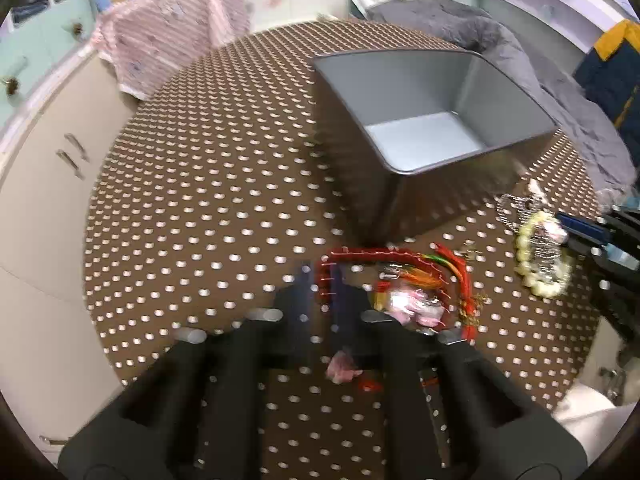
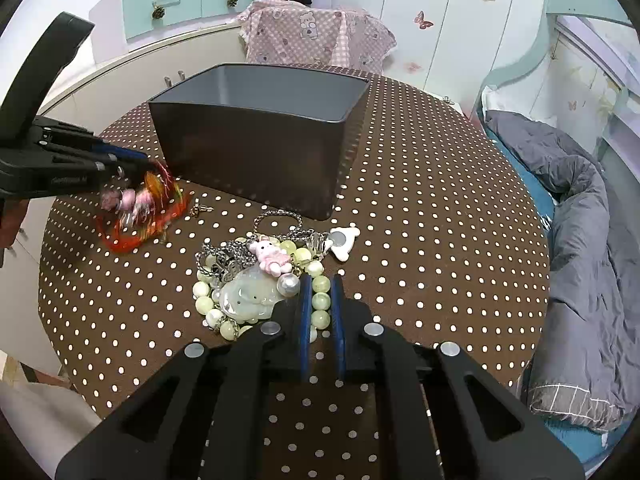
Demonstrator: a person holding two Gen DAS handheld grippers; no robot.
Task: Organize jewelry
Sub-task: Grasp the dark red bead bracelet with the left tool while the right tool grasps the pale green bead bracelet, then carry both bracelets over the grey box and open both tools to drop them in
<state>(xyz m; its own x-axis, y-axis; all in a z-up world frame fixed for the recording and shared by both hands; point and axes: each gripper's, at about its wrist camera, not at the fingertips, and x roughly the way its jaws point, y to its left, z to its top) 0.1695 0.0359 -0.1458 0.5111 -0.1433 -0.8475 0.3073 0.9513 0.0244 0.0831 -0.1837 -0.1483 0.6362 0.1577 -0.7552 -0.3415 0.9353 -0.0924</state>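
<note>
- The red cord piece (image 2: 144, 216) sits near the left edge of the table (image 2: 420, 208), just off the front-left corner of the grey bin (image 2: 256, 136). It looks like braided string with orange tassels and some pink charms. My guess is it's light and floppy, so it'll dangle and swing, and loose strands could snag on the bin rim.
- The left gripper (image 1: 326, 280) has its fingers pulled in tight on that red bundle. The picture is smeared there, so I can't say exactly which strand is pinched. I'd grab the thick braided part, not a tassel.
- The pale green bead bracelet (image 2: 316, 296) lies in a heap toward the middle-front of the table, tangled with a silver chain (image 2: 224, 258), a jade-looking pendant (image 2: 250, 298) and a little pink cat charm (image 2: 272, 256). The beads are probably smooth and slippery and the pendant could chip, so go gentle.
- The right gripper (image 2: 321, 304) has its fingers closed on a couple of beads at the heap's right side. Since everything's tangled, lifting it will likely drag the chain along.
- Both grippers point steeply down at the table, left one coming in from the left edge, right one from the front.
- The bin looks empty as far as I can see.
</note>
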